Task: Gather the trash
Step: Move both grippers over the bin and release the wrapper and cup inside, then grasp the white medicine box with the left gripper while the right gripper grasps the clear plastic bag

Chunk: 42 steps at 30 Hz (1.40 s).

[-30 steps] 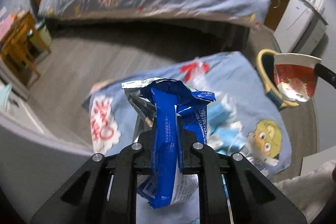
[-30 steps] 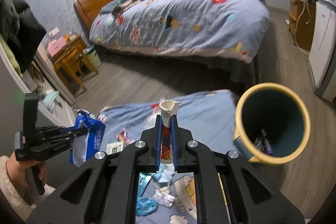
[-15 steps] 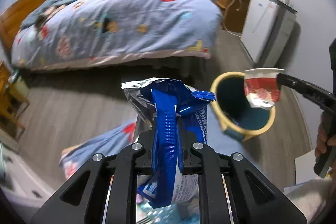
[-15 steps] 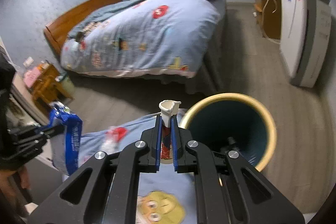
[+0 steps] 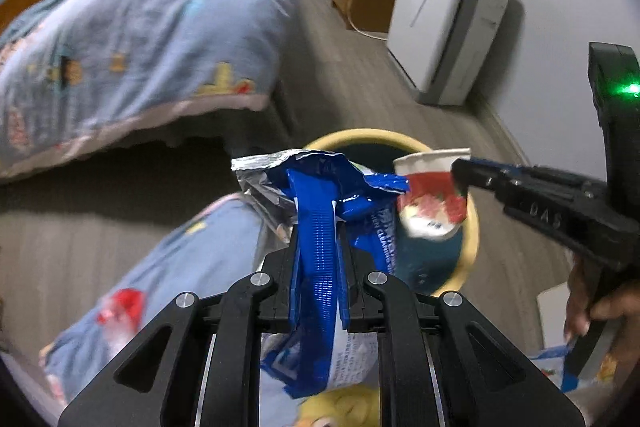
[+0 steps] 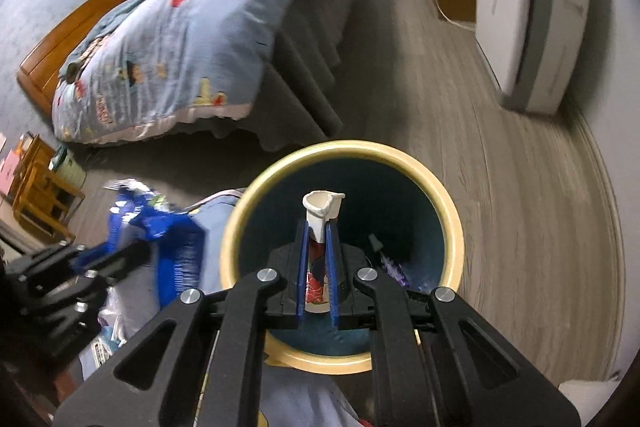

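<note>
While both grippers carry trash, the relation that matters is each piece against the mouth of the bin [image 6: 440,211], the yellow-rimmed, dark teal one on the floor near the bed [image 6: 200,27]. Your right gripper [image 6: 319,267] is nearly closed, clamped on a squashed paper cup [image 6: 322,211] that stands up between the jaws, its long axis along the fingers. In the right wrist view the cup sits square over the bin opening, so judged from that it is the one ready to drop. The left wrist view agrees: cup [image 5: 434,195] over the far part of the rim.

Your left gripper [image 5: 318,259] is also nearly closed, pinching a blue foil wrapper [image 5: 320,211] that is crumpled and hangs down below the jaws. From the right wrist view the wrapper [image 6: 168,239] is beside the bin's left rim, over the blue cartoon-print cloth, not over the mouth. So your right hand is nearer; the left needs to go further toward the bin.

Some trash already lies at the bottom of the bin. Frames are motion-blurred, so edge clearances are hard to read. Risk, I'd guess: the floppy wrapper catching on the rim.
</note>
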{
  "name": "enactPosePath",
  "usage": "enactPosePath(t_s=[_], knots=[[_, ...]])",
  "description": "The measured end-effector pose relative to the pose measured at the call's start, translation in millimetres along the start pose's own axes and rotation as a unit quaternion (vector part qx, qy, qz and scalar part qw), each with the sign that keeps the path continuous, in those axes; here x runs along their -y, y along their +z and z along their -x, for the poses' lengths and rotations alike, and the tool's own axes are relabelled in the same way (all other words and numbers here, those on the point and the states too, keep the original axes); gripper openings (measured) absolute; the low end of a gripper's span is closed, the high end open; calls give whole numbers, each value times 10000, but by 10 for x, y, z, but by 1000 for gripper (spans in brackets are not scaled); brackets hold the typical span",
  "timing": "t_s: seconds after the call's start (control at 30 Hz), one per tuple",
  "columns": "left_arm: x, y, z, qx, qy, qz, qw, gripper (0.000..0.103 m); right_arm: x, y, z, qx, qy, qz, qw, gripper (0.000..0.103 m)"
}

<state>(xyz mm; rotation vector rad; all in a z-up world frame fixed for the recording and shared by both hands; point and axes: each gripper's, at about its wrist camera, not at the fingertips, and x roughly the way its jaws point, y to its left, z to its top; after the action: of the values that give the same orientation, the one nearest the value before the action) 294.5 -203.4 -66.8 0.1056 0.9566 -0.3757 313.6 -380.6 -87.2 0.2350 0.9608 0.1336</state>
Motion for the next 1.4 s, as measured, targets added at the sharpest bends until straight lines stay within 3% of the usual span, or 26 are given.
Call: enactPosePath(t_s=[0.27, 0.37, 0.4, 0.43, 0.63, 0.87, 1.07, 1.1, 1.13, 1.2, 1.4], knots=[[220, 129, -333, 192, -157, -36, 9997, 20, 396, -3, -111, -82, -76, -864, 9962, 9], [185, 146, -337, 243, -164, 25, 9996, 43, 466, -9, -124, -114, -45, -1057, 9943, 13], [166, 144, -328, 247, -184, 30, 9995, 46, 473, -14, -121, -113, -44, -1099, 9939, 21], [150, 133, -311, 261, -175, 16, 9995, 46, 480, -5, -121, -106, -24, -1103, 9938, 25], [53, 49, -153, 270, -60, 3, 9996, 46, 349, 50, -23, 46, 29, -946, 9955, 26], [-126, -88, 206, 346, 91, 65, 9993, 46, 144, 72, 96, 128, 93, -800, 9967, 36], [-343, -265, 718, 557, 197, 165, 9981, 56, -225, 74, 287, 290, 138, -337, 9989, 66], [-403, -317, 812, 591, 244, 188, 9978, 59, -346, 63, 332, 336, 173, -172, 9991, 74], [-483, -379, 917, 639, 319, 229, 9972, 71, -426, 61, 356, 364, 177, -74, 9992, 81], [-646, -509, 1111, 749, 471, 322, 9956, 82, -626, 21, 411, 424, 189, 196, 9987, 88], [-1201, -944, 1552, 755, 986, 724, 9896, 90, -1189, -103, 456, 388, 379, 801, 9953, 96]])
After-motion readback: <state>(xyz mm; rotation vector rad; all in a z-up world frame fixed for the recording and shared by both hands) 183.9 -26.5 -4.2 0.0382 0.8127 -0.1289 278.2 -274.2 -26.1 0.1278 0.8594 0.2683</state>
